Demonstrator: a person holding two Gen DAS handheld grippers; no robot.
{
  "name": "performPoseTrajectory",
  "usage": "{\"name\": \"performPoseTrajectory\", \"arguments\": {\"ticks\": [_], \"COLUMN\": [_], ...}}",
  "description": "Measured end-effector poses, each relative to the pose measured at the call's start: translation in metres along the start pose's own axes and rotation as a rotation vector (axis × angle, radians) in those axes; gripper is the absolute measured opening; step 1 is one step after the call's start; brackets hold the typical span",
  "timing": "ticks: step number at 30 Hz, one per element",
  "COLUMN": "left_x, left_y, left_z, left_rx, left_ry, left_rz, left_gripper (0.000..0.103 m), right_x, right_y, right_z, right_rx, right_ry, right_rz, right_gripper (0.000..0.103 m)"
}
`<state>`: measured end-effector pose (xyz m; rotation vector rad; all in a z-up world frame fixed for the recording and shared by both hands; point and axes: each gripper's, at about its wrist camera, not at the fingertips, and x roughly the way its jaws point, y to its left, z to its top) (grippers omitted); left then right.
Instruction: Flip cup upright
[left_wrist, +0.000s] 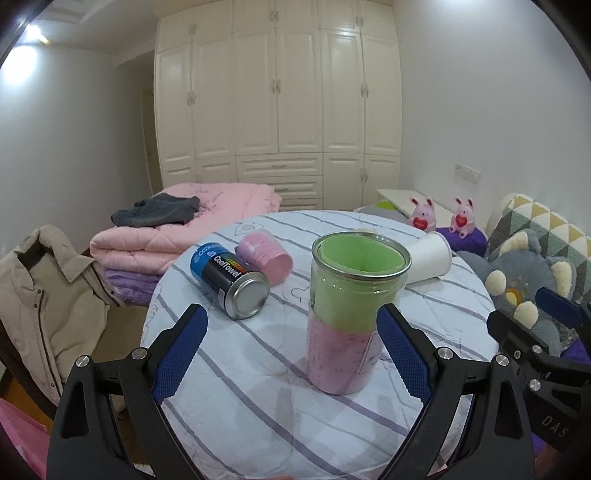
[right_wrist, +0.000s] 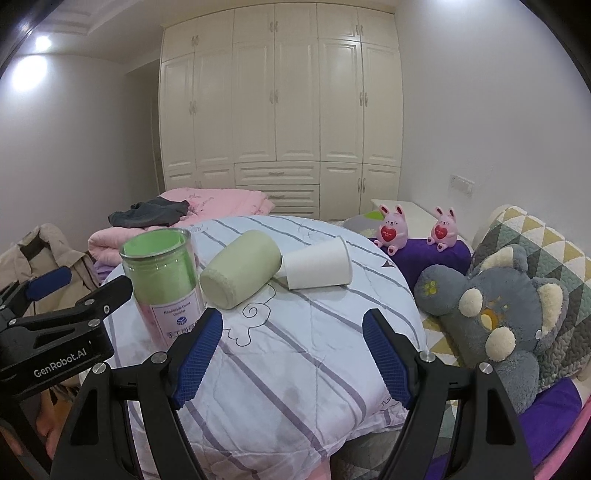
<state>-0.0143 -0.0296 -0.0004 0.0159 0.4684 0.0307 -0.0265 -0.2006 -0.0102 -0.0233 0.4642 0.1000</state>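
A clear jar with green and pink lining (left_wrist: 347, 314) stands upright on the striped cloth-covered table (left_wrist: 258, 406); it also shows in the right wrist view (right_wrist: 166, 284). A pink cup (left_wrist: 264, 254), a white paper cup (left_wrist: 430, 260) (right_wrist: 319, 266), a pale green cup (right_wrist: 240, 269) and a blue and black can (left_wrist: 229, 277) lie on their sides. My left gripper (left_wrist: 291, 354) is open, the jar standing between its fingertips, untouched. My right gripper (right_wrist: 291, 350) is open and empty, in front of the green cup.
A grey plush toy (right_wrist: 495, 317) and patterned cushion (right_wrist: 535, 240) lie right of the table. Two pink bunny toys (right_wrist: 393, 229) sit on purple bedding behind. Folded pink quilts (left_wrist: 177, 229) and a beige jacket (left_wrist: 48, 295) are on the left. A white wardrobe (left_wrist: 277, 92) fills the back wall.
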Motion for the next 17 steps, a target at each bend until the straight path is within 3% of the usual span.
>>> {"name": "performPoseTrajectory", "arguments": {"ticks": [17], "left_x": [0.0003], "left_y": [0.0030], "left_z": [-0.0004], "left_rx": [-0.015], "left_ry": [0.000], "left_rz": [0.001], "left_gripper": [0.094], "right_x": [0.0014], "right_y": [0.0067], "right_z": [-0.0012], "right_rx": [-0.017], "right_ry": [0.020], "right_rz": [0.007], "right_gripper": [0.080]}}
